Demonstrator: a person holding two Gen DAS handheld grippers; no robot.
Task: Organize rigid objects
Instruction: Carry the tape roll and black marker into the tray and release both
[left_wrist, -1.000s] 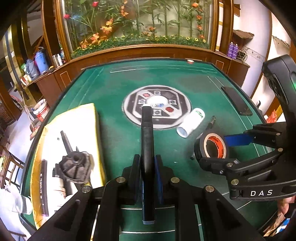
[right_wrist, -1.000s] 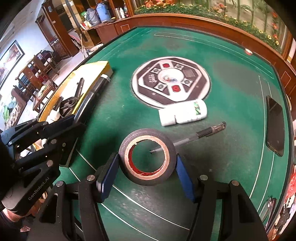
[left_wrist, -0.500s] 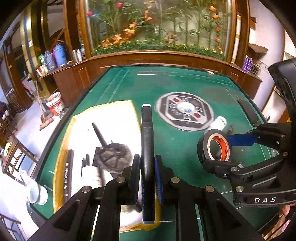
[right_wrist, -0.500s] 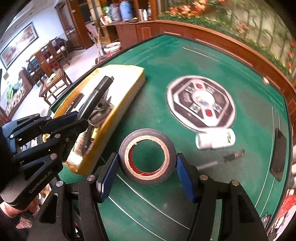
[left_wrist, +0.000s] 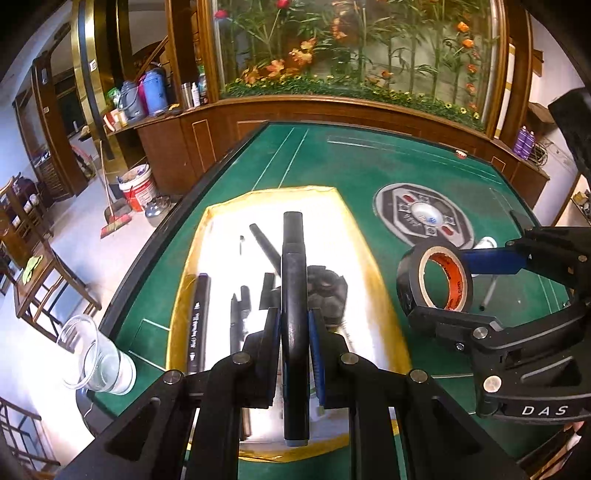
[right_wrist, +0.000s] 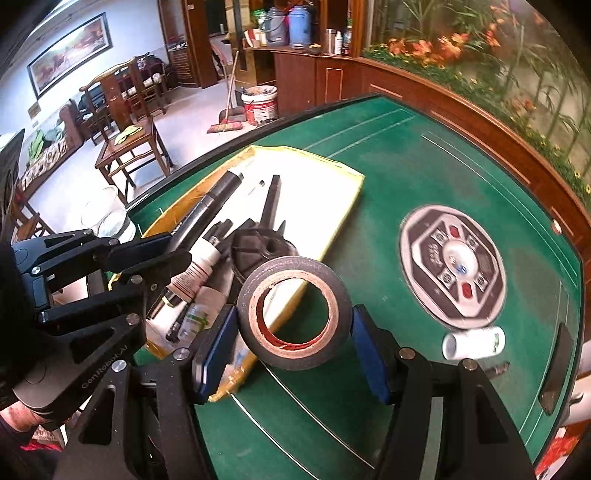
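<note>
Jaws tight on marker (left_wrist: 294, 295) (tape (right_wrist: 293, 312) opposite)

Blurred black round part (left_wrist: 327, 291) in tray, partly behind held marker (left_wrist: 294, 332)

This looks like a lived-in home, its main room given over to a green felt games table (left_wrist: 369, 166) with white lines and a round control panel (right_wrist: 452, 264) set in its middle. Behind the table at twelve o'clock a glassed planter of flowers (left_wrist: 351, 48) fills a curved wood surround, and thermos flasks (left_wrist: 147, 92) stand on a shelf at ten o'clock. Wooden chairs (right_wrist: 129, 140), a framed picture (right_wrist: 70, 51), a broom (right_wrist: 227, 110) and a bucket (right_wrist: 260, 103) fill the tiled floor at nine to eleven o'clock.
</note>
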